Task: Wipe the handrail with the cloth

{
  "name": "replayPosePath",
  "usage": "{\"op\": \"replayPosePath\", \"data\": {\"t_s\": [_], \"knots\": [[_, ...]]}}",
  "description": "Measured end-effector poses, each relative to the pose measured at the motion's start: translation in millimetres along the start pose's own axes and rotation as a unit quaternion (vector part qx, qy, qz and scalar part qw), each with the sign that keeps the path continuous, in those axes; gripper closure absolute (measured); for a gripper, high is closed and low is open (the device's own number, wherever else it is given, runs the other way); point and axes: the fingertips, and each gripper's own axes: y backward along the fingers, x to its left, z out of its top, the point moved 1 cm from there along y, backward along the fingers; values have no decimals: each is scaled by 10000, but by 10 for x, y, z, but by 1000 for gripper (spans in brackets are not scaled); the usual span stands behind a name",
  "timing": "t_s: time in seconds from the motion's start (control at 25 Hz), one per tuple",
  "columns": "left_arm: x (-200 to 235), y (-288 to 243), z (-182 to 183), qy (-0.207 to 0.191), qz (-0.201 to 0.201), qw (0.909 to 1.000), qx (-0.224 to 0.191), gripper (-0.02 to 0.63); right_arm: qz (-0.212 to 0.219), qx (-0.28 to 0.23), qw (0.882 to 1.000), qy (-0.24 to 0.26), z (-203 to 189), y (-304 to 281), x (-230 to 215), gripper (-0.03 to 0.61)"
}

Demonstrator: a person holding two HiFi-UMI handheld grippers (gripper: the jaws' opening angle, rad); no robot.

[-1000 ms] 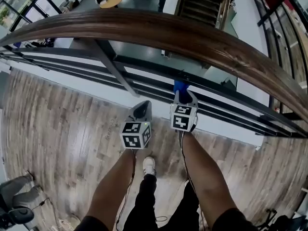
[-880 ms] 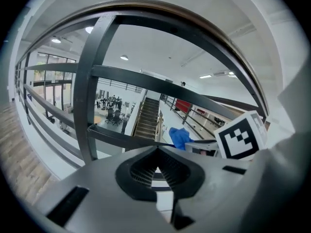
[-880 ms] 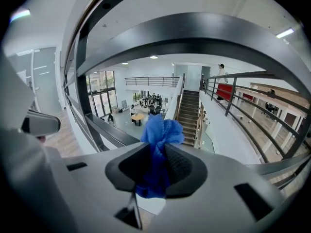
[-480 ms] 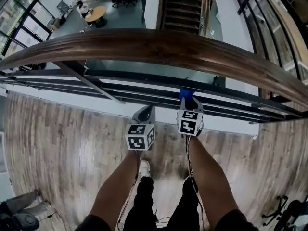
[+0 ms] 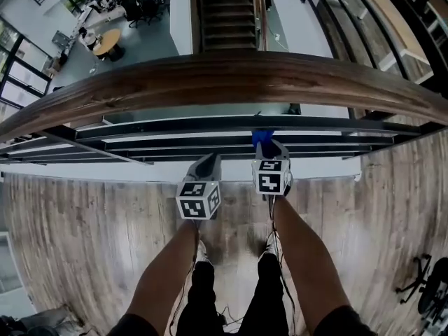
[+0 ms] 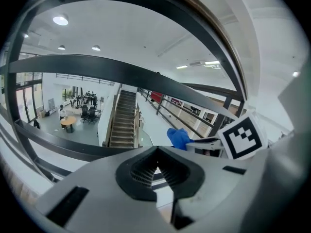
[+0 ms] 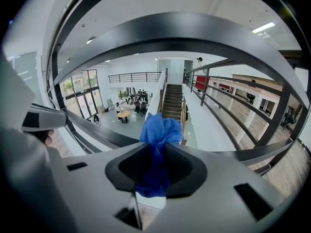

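Over an atrium with stairs (image 5: pixel 225 12), we face the wooden handrail (image 5: pixel 231 75). Our right hand-held gripper (image 7: pixel 155 152) clamps the blue cloth (image 7: pixel 158 130), which is apart from the handrail. Our left hand-held gripper (image 6: pixel 156 160) is closed and empty.

blue cloth (image 5: pixel 262 137) at right tongs (image 5: pixel 264 145) tip, below wooden handrail (image 5: pixel 231 75)

A wood-plank floor (image 5: pixel 84 236) runs up to a balustrade of dark metal rails (image 5: pixel 210 126). Beyond the rails, a storey below, a staircase (image 5: pixel 225 9) rises beside a grey floor. There a round wooden table (image 5: pixel 107 43) stands near black office chairs (image 5: pixel 136 5). Another black chair (image 5: pixel 428 289) sits at the plank floor's right edge. Round ceiling lights (image 6: pixel 60 20) glow overhead.
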Motion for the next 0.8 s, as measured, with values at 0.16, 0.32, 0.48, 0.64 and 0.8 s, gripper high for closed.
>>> {"op": "replayPosePath", "data": {"t_s": [0.16,0.32,0.48,0.64,0.8], "knots": [[-441,-302,-5,-182,-127,9997,77,609,-52,50,10000,44,-68,45,-514,480],[-934,-571,-24,-272,-292,9991,151,609,-153,85,9998,-55,-162,124,-1054,480],[-1463,-873,-33,-404,-456,9979,234,609,-248,167,9995,-94,-278,209,-1651,480],[-1995,-1168,-51,-528,-651,9960,321,609,-407,255,9988,-44,-413,315,-2294,480],[-2433,-1418,-69,-603,-772,9944,392,609,-541,264,9981,-124,-548,407,-2851,480]]}}
